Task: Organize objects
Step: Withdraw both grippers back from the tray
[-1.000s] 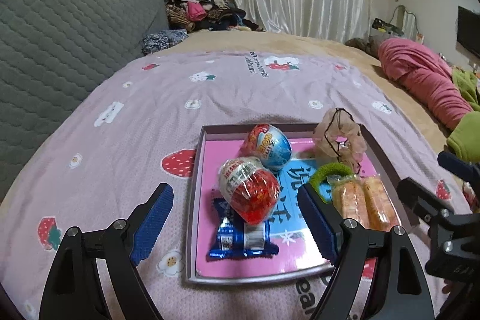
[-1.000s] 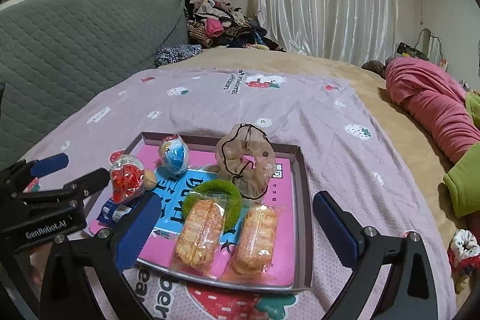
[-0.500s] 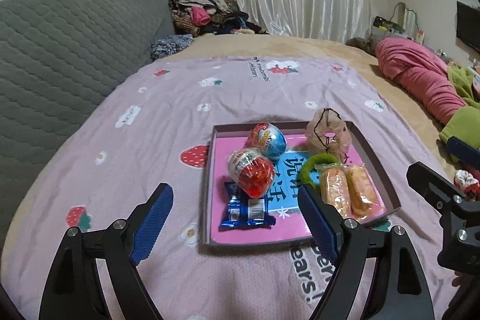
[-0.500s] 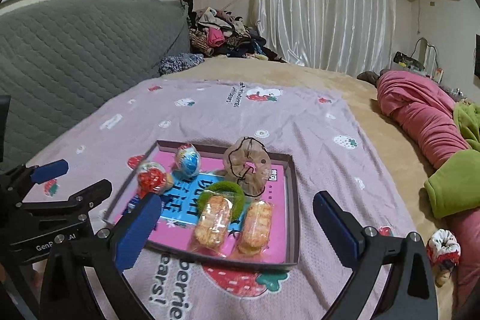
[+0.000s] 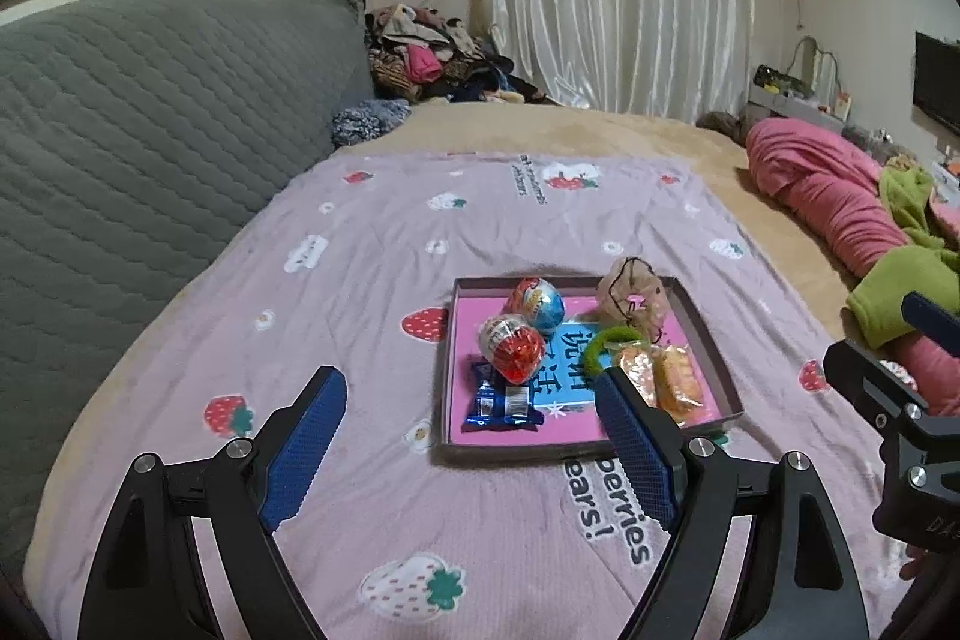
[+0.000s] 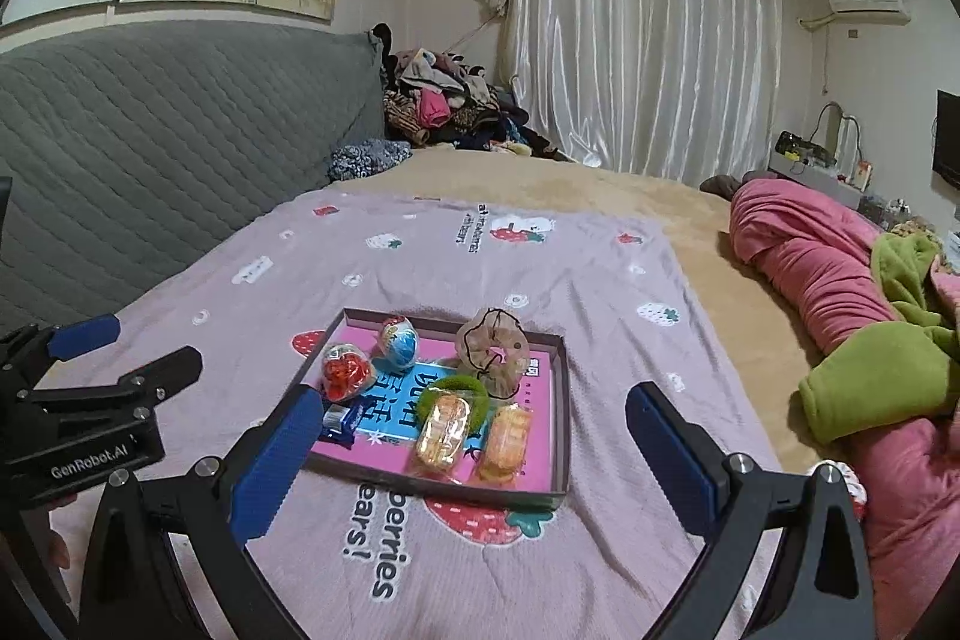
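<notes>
Left wrist view shows the tray [image 5: 708, 346] lying on the strawberry-print blanket [image 5: 372, 268], ahead of both claws and a little right of centre, with every item inside it: the blue egg [image 5: 540, 301] at the far edge, the red egg [image 5: 513, 349] just in front of it, the blue wrapper [image 5: 501, 403] nearest on the left side, the beige scrunchie [image 5: 636, 301] at the far right corner, the green scrunchie [image 5: 600, 346] in front of that, and the two orange snack packs [image 5: 666, 379] side by side with their long axes running away from the camera. In the right wrist view the tray [image 6: 561, 400] sits almost straight ahead, its near rim just beyond the claw's left pad. The left gripper [image 5: 474, 454] stands wide with nothing between its pads, and its right pad overlaps the tray's near right part in the picture while hanging above the blanket. The right gripper [image 6: 474, 454] is likewise spread wide and empty. Neither touches the tray. The left claw looks closer to the eggs and wrapper, the right one to the snack packs and scrunchies; since everything appears already gathered in the tray, the sorting seems close to finished.
</notes>
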Demonstrator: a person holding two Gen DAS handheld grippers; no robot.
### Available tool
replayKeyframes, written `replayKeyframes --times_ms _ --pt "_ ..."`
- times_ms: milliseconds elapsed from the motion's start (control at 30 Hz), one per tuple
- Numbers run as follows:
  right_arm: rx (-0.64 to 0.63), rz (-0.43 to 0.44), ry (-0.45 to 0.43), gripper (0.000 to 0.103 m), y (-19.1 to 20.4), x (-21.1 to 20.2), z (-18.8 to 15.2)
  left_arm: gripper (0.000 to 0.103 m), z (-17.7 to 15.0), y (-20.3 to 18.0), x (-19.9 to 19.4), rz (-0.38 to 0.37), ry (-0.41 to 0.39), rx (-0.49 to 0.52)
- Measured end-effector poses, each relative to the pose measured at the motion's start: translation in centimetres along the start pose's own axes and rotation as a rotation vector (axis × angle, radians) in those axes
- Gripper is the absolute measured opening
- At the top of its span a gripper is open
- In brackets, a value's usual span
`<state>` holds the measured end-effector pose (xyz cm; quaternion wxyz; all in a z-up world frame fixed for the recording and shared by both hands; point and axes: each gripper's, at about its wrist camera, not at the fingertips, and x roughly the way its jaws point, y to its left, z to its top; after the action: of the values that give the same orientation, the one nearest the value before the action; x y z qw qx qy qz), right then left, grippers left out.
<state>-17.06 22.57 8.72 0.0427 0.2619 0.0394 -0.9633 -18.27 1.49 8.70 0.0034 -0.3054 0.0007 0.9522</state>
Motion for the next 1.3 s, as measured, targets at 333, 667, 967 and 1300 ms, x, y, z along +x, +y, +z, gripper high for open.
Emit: replayKeyframes --times_ms 333,667,967,1300 --pt "0.014 0.019 -0.046 0.102 0.4 -5.2 1.0 0.086 0.5 1.6 -7.0 0.032 -0.067 -0.006" --pt "-0.004 -0.001 -0.071 0.102 1.1 -9.0 0.3 0.086 -0.9 2.4 -10.6 0.045 -0.093 -0.011" --pt "0.006 -0.009 -0.046 0.102 1.1 -10.6 -1.3 0.086 -2.9 1.8 -11.9 0.027 -0.130 0.007" --pt "0.012 -0.018 -0.020 0.102 0.8 -10.6 -3.6 0.086 -5.8 1.2 -11.4 -0.001 -0.108 0.021"
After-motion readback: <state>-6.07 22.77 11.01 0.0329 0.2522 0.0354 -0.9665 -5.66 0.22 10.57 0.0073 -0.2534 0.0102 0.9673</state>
